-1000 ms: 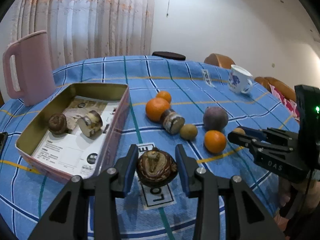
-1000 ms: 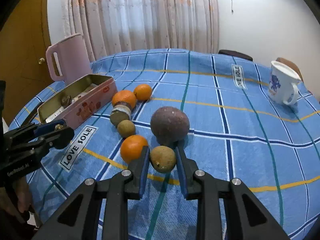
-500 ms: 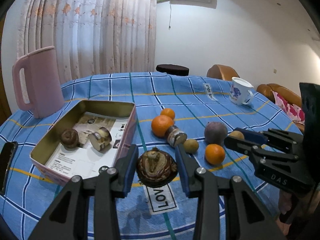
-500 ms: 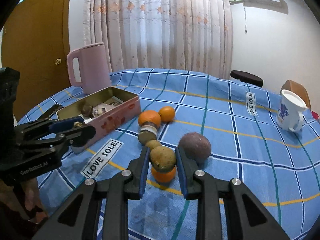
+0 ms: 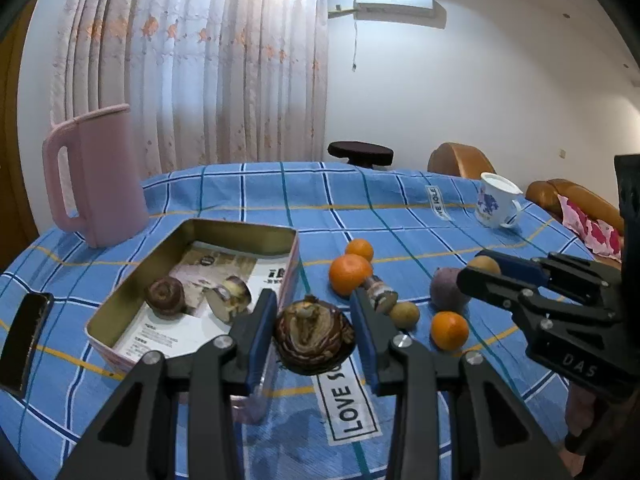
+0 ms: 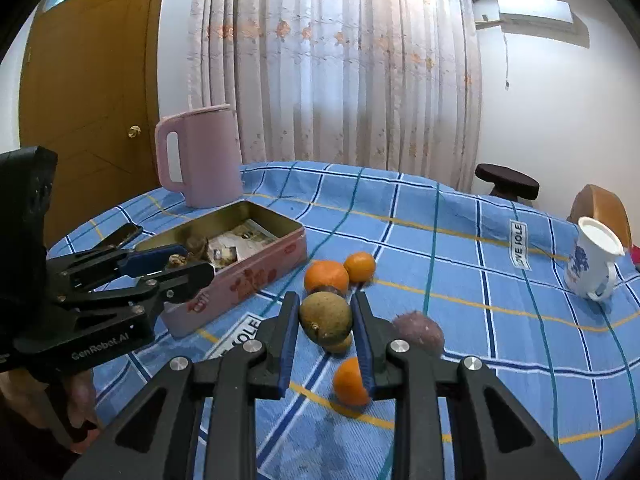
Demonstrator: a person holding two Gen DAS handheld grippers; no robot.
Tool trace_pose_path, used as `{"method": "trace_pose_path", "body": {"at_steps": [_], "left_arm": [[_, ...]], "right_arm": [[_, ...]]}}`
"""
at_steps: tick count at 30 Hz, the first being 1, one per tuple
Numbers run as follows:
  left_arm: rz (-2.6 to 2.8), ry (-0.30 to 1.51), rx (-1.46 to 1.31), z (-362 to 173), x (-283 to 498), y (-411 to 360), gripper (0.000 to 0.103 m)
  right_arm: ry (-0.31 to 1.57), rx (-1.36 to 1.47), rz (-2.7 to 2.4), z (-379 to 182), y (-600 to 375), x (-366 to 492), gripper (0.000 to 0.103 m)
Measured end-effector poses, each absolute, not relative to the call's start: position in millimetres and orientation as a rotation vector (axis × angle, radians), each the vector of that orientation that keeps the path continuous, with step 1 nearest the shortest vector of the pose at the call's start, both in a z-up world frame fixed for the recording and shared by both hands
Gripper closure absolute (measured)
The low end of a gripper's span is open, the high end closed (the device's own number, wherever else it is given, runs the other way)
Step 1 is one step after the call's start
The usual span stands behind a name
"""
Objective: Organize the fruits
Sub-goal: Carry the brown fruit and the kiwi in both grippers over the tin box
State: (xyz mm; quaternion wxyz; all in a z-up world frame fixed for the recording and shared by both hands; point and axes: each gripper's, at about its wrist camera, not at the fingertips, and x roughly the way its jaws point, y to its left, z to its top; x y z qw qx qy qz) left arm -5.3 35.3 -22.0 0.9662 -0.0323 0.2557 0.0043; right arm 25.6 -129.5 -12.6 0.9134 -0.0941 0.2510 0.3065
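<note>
Left gripper (image 5: pixel 314 334): jaws clamped on a dark brown ridged fruit (image 5: pixel 313 335), held above the blue checked tablecloth (image 5: pixel 400 216), just beside the pink tin (image 5: pixel 192 292) at its 9 o'clock. Right gripper (image 6: pixel 326 320): jaws clamped on a brown-green round fruit (image 6: pixel 326 319), raised above the loose fruit. Tin contents: two brown pieces on printed paper. On cloth: three oranges, one purple fruit (image 5: pixel 448 289). Pink jug (image 5: pixel 94 176) at 10 o'clock; mug (image 5: pixel 496 200) at 2 o'clock.

A blue checked tablecloth (image 5: pixel 256 196) carries orange mandarins (image 5: pixel 350 274), a pink jug (image 5: pixel 96 178) and a pink tin (image 6: pixel 256 268).
</note>
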Motion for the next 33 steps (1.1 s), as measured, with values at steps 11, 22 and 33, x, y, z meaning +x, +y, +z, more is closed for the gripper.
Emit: {"method": "trace_pose_path", "body": {"at_steps": [11, 22, 33], "left_arm": [[0.050, 0.502, -0.052, -12, 6, 48, 0.063], [0.109, 0.499, -0.052, -6, 15, 74, 0.063], [0.160, 0.524, -0.068, -8, 28, 106, 0.063]], "right_arm": [[0.494, -0.222, 0.672, -1, -108, 30, 0.075], [0.498, -0.229, 0.734, 9, -74, 46, 0.075], [0.523, -0.262, 0.778, 8, -29, 65, 0.075]]}}
